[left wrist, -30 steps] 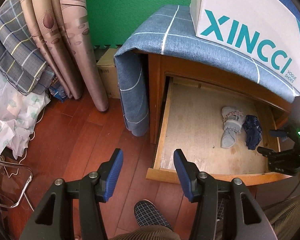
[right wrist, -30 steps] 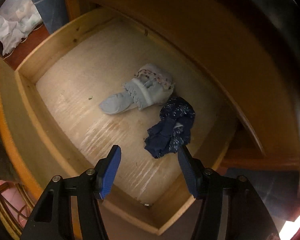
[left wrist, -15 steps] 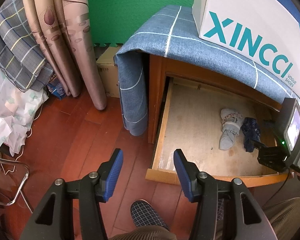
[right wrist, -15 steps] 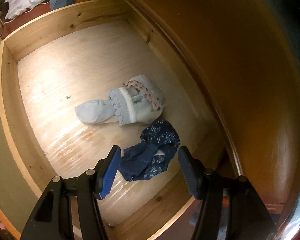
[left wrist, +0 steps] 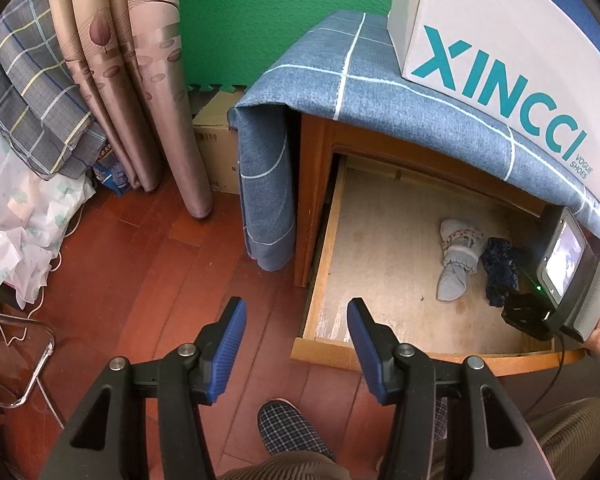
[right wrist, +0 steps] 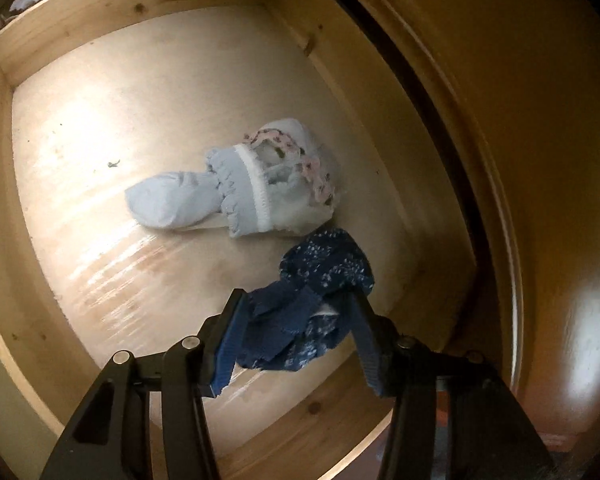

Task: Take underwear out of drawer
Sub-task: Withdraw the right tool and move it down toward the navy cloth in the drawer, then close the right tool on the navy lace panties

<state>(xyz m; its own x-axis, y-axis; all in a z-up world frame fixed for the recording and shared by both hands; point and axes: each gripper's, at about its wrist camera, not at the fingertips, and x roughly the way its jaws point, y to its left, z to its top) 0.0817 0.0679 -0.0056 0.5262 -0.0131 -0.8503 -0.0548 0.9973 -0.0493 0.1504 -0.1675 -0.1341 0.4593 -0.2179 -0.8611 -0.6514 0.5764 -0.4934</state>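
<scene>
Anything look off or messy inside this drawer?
Only mildly: the drawer holds just two crumpled garments, pale blue underwear and dark blue underwear, unfolded, plus a small dark speck on the scuffed bottom.

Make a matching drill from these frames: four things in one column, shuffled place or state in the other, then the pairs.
Things
1. dark blue patterned underwear
2. pale blue frilled cloth bundle
3. white cardboard shoe box with teal lettering
4. left gripper

Places or states
A. on the blue checked cloth over the cabinet
B. open, over the red wooden floor, outside the drawer
C. between the fingers of the right gripper
D. lying free on the drawer bottom, beside the dark one

Pairs: 1-C, 2-D, 3-A, 4-B
</scene>
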